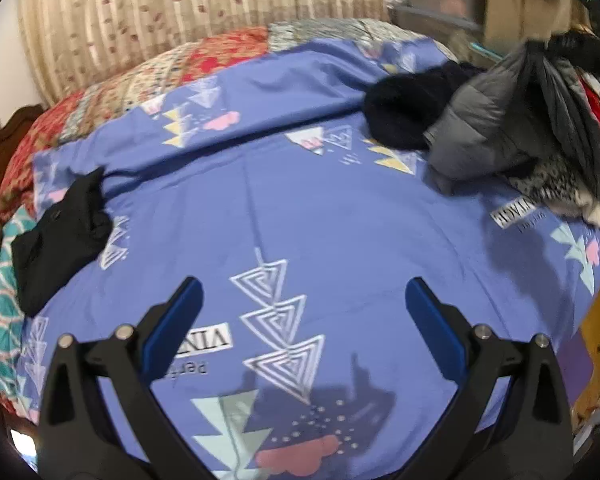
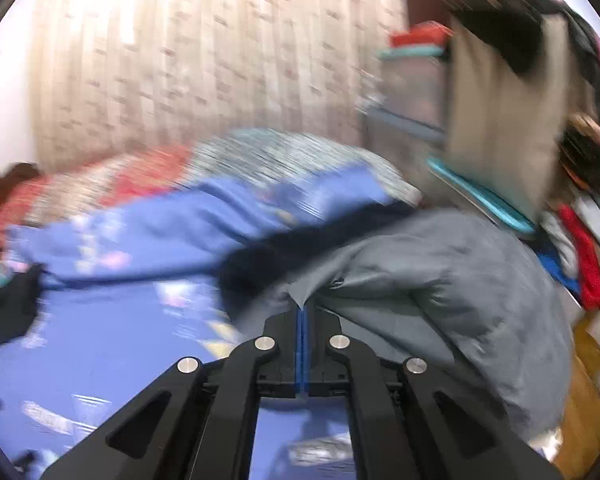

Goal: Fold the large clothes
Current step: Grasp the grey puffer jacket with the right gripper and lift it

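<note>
- The grey padded jacket (image 2: 440, 280) lies bunched near the right edge of the bed, part of it lifted off the sheet; in the left wrist view it (image 1: 500, 120) hangs from a pinched point high at the bed's far right corner.
- The right gripper (image 2: 302, 308) has its blue pads pressed together on a fold of the jacket's grey cloth, which peaks up right at the fingertips.
- A dark fuzzy garment (image 1: 404, 112) lies just beside the jacket, touching its left side, toward the far edge of the bed.
- A speckled black-and-white cloth (image 1: 556, 188) sits under the jacket's near end at the right edge.
- The left gripper (image 1: 304, 312) hovers over the near middle of the bed with its jaws spread wide and nothing between them.
- The blue patterned sheet (image 1: 300, 200) covers most of the bed, printed with white triangles and pink shapes.
- A black garment (image 1: 60, 236) lies crumpled at the sheet's left edge, well apart from the jacket.
- A red floral quilt (image 1: 140, 76) shows past the sheet's far edge, with a beige curtain (image 1: 180, 20) behind it.
- The right wrist view is heavily blurred.
</note>
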Motion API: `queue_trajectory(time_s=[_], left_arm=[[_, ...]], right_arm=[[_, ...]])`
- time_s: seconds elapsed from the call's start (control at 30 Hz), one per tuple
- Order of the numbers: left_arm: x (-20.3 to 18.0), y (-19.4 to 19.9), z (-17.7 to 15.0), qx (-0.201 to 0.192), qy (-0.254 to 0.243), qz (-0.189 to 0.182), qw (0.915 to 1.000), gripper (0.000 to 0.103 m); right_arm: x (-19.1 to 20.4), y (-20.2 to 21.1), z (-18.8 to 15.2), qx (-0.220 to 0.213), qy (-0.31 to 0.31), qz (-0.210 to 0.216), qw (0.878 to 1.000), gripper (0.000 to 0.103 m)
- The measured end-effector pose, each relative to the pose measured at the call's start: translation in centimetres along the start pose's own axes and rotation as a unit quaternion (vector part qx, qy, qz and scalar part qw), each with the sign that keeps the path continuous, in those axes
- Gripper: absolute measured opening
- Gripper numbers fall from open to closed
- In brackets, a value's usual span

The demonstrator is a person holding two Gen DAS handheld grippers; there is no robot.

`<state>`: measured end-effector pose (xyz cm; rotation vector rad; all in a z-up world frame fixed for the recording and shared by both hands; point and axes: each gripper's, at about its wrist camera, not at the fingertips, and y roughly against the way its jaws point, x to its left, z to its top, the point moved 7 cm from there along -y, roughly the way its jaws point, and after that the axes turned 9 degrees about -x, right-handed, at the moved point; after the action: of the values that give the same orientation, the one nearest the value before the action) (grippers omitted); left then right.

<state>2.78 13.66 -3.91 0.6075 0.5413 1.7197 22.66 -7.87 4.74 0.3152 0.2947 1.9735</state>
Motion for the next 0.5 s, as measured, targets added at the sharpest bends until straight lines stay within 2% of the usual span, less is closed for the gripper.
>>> queue_trajectory(time_s=[0.07, 0.17, 0.23, 0.33, 0.4, 0.5], left_arm=[[1.7, 0.6, 0.0, -0.005, 0.016, 0.008, 0.9998, 0.097], [5.6, 1.7, -0.4, -0.014, 0.047, 0.03, 0.9984, 0.097], [8.3, 2.4, -0.8, -0.017, 0.068, 0.045, 0.9965, 0.097], [12.8, 3.6, -1.8, -0.021, 0.104, 0.07, 0.9919, 0.097], [15.2, 4.4, -2.3, -0.026, 0.118, 0.087, 0.9889, 0.097], [18.9, 5.8, -3.3, -0.035, 0.138, 0.113, 0.9833, 0.097]], right_arm=[[4.9, 0.8, 1.7, -0.013, 0.01, 0.052, 0.998, 0.023], [13.9, 1.7, 4.5, -0.023, 0.019, 0.147, 0.989, 0.023], [20.5, 2.2, 5.8, -0.021, 0.018, 0.216, 0.976, 0.023], [28.5, 2.8, 7.6, -0.022, 0.019, 0.293, 0.956, 0.023], [32.3, 2.8, 8.5, -0.024, 0.021, 0.319, 0.947, 0.023], [34.2, 0.5, 8.1, -0.011, 0.011, 0.307, 0.951, 0.024]])
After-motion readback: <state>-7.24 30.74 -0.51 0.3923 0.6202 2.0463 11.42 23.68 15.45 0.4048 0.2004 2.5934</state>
